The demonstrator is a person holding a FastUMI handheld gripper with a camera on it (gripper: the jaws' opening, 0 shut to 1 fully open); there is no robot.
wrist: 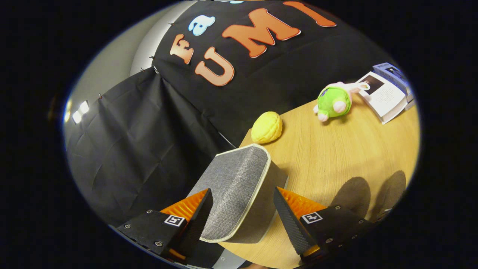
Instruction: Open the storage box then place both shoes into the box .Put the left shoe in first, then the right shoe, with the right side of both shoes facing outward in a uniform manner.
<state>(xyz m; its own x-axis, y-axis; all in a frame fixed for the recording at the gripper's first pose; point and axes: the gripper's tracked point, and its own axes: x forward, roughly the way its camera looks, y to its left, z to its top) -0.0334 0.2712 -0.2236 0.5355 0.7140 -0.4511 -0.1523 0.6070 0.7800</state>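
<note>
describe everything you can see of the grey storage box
The grey storage box looks like woven fabric with a pale piped edge and rounded corners. It sits at the wooden table's edge, seen tilted, between the hand-held gripper's spread fingers; whether they touch it is unclear. A yellow toy lies beyond it.

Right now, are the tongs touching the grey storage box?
Cannot tell. In the gripper view the open tongs straddle the grey storage box; one finger overlaps its edge, the other stands off it.

Black cloth wall [142,142], wooden table [336,160], pale wall [112,67], ceiling lights [80,111]
</note>
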